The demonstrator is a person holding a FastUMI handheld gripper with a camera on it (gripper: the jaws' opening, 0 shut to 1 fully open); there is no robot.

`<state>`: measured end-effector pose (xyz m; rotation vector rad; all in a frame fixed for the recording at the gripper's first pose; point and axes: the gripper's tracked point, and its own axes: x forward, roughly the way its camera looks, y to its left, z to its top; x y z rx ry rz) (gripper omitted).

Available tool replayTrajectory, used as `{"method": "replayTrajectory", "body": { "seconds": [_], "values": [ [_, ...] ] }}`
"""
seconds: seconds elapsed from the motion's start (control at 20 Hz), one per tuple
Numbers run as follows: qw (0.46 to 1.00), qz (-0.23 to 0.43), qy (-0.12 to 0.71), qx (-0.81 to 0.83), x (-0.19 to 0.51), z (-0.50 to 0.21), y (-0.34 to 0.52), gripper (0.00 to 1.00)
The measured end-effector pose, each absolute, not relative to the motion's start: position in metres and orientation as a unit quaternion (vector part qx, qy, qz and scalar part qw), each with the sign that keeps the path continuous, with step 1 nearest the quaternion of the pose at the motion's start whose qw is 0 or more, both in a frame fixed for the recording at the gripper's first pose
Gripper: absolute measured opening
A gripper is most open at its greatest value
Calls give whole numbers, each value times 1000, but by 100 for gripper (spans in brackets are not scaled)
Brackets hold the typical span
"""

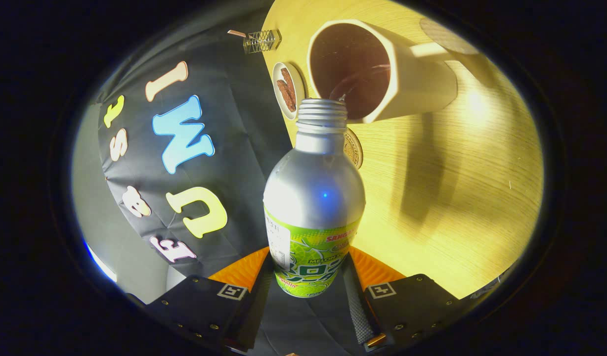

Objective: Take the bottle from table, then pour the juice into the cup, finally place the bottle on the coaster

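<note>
The fingers [311, 291] are closed on the lower, labelled part of the bottle [313, 198], one pressing on each side, so the grip looks firm. The bottle is tipped over with its open threaded mouth at the near rim of the cup [382, 69], and a thin stream appears to run from the mouth into the dark inside of the cup. The step in hand is judged to be the pour itself.

To do it well, keep the mouth over the cup's opening and not over the rim wall, since the mouth sits right at the edge and a small drift back would send juice down the outside onto the desk [456, 188]. Tilt slowly and evenly; a metal bottle gives no view of what is left, so a sudden gulp is possible. Hold the squeeze steady, as the smooth body could turn or slip between the fingers.

A round coaster [354, 147] shows partly behind the bottle's shoulder, just beside the cup; that is likely where the bottle goes once it is brought upright. A small dish of snacks [287, 90] lies to the left of the cup, near enough to be splashed
</note>
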<state>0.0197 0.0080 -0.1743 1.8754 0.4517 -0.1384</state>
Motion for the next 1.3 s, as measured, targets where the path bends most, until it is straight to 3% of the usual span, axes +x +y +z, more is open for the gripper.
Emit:
{"method": "replayTrajectory", "body": {
  "seconds": [1.3],
  "values": [
    [493,-42,156,855,25,-135,0,73]
  ]
}}
